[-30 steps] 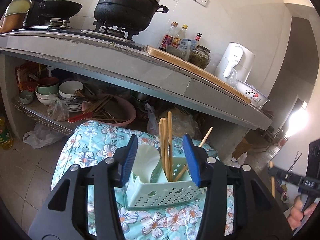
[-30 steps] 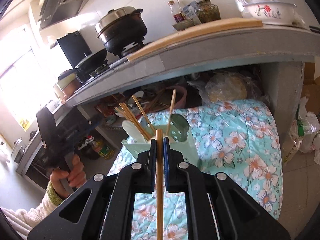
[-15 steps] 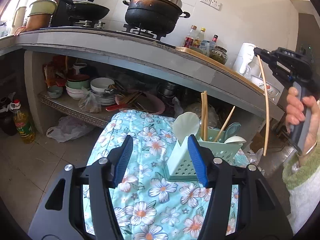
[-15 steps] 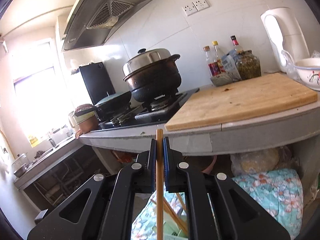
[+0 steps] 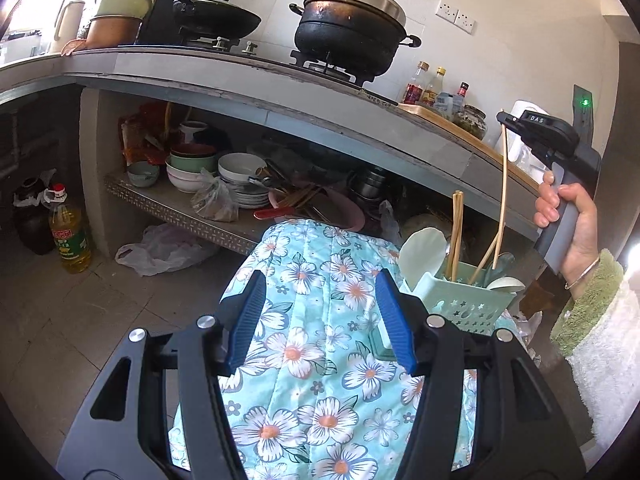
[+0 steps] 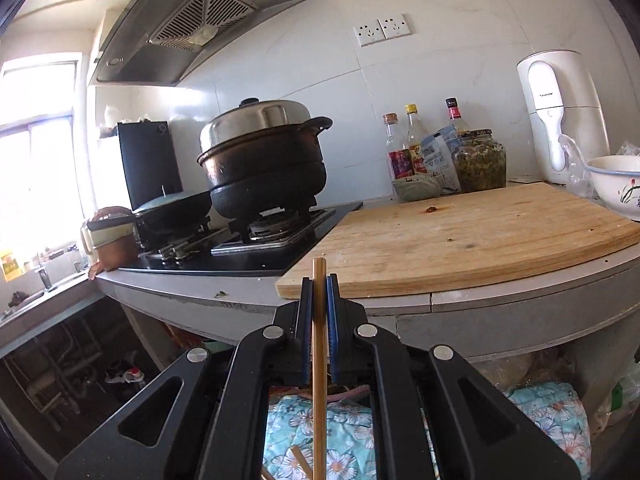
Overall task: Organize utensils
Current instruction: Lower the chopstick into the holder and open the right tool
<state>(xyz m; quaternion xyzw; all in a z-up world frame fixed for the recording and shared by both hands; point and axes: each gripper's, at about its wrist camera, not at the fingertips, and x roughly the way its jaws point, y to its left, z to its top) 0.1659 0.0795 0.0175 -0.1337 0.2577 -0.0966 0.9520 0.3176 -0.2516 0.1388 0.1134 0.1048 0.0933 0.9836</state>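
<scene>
kitchen with a long grey counter (image 5: 280,92) running from 9 o'clock to 3 o'clock in the left view; on it a black pot (image 5: 352,28) with a steel lid sits on a gas hob, a wok (image 5: 216,20) beside it at 11 o'clock, and bottles (image 5: 424,88) by a wooden board (image 6: 472,236). a white kettle (image 6: 560,116) and a flowered bowl (image 6: 616,184) stand at 3 o'clock in the right view, under white tiles and a hood. below the counter a shelf (image 5: 180,216) is crowded with bowls and plates, and an oil bottle (image 5: 70,236) stands on the floor at 9 o'clock.

low in front, a floral cloth (image 5: 320,320) covers the work surface. a green holder (image 5: 460,296) stands on it at about 4 o'clock of the left view, already carrying a pale spoon, an upright pair of chopsticks and one leaning stick.

right gripper (image 6: 319,280) is pressed together on a single chopstick (image 6: 319,360); seen from the left view, that stick (image 5: 503,192) hangs from it with its lower tip down at the holder's mouth, so this piece looks nearly stowed but not yet let go. a hand (image 5: 568,216) grips the handle. left gripper (image 5: 320,320) is spread, with only cloth between its pads, holding nothing.

most pieces seem sorted; i cannot tell whether others remain off view.
</scene>
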